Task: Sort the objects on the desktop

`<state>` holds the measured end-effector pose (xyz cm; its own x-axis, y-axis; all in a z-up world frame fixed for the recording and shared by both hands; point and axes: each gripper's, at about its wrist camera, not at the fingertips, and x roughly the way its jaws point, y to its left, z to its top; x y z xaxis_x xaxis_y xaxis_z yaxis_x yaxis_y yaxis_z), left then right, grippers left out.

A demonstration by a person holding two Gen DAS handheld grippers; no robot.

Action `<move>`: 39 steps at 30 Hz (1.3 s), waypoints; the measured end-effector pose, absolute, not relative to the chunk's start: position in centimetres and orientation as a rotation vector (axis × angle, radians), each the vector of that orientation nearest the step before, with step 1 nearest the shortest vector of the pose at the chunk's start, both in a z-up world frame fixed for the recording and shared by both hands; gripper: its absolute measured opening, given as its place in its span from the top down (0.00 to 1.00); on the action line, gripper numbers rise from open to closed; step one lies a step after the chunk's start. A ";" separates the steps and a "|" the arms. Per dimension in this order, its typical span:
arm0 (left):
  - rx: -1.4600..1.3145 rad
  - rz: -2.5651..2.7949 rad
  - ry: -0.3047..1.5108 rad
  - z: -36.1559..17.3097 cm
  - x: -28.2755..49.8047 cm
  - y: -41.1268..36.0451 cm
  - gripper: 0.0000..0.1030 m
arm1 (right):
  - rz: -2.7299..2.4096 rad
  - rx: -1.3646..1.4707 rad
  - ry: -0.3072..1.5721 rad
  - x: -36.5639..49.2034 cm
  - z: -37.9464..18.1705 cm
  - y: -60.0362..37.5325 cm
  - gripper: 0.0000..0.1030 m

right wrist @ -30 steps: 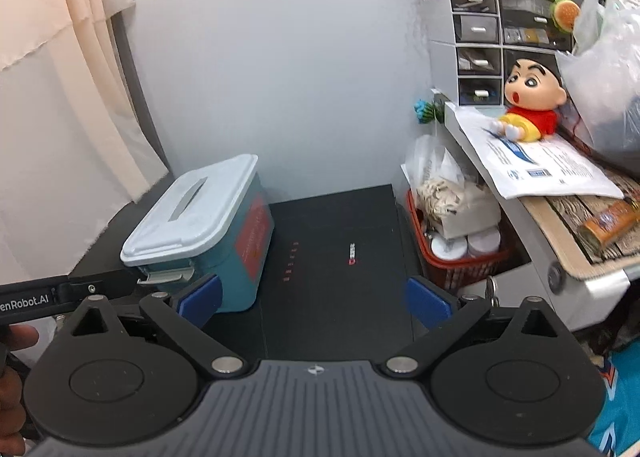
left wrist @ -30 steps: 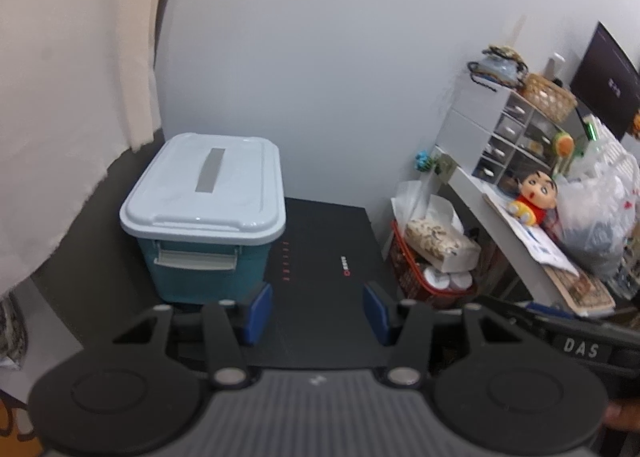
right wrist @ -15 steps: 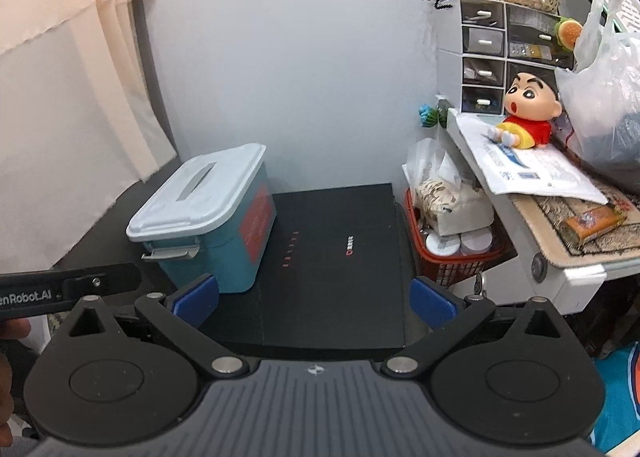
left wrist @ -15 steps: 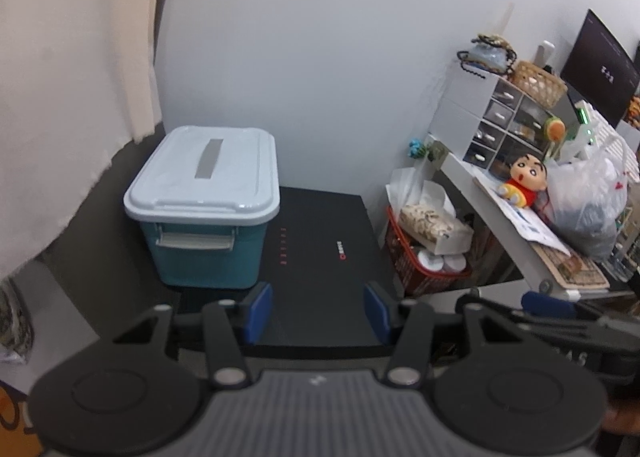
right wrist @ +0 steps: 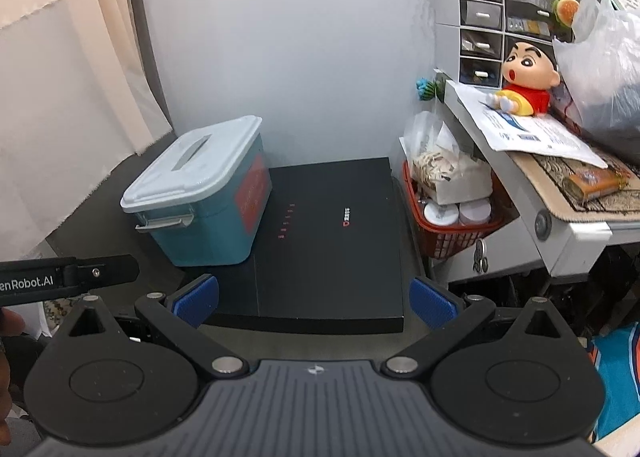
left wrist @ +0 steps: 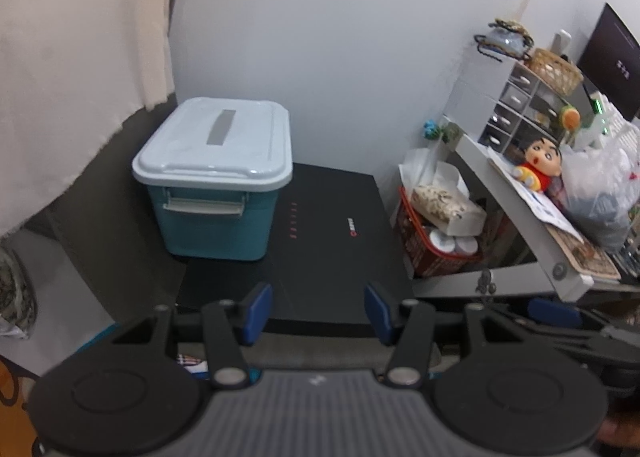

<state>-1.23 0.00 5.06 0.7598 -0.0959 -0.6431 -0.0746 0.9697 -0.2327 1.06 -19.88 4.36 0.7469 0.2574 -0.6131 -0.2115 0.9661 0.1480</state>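
Looking down, we see a big black flat box (right wrist: 328,241) under a blue bin (right wrist: 208,201) with its pale lid on. A red basket (right wrist: 452,225) sits beside a doll (right wrist: 524,81) on a shelf. Our left tongs (left wrist: 318,311) and right tongs (right wrist: 314,299) are open, holding nothing.

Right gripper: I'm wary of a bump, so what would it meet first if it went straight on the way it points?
Probably the flat black box: the open right gripper aims along its top. The blue storage bin sits off to the left. Depth is unclear.
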 end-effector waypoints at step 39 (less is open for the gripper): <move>-0.180 -0.049 0.725 4.4 -0.3 -0.9 0.47 | 0.259 0.082 0.707 2.0 3.0 -20.3 0.00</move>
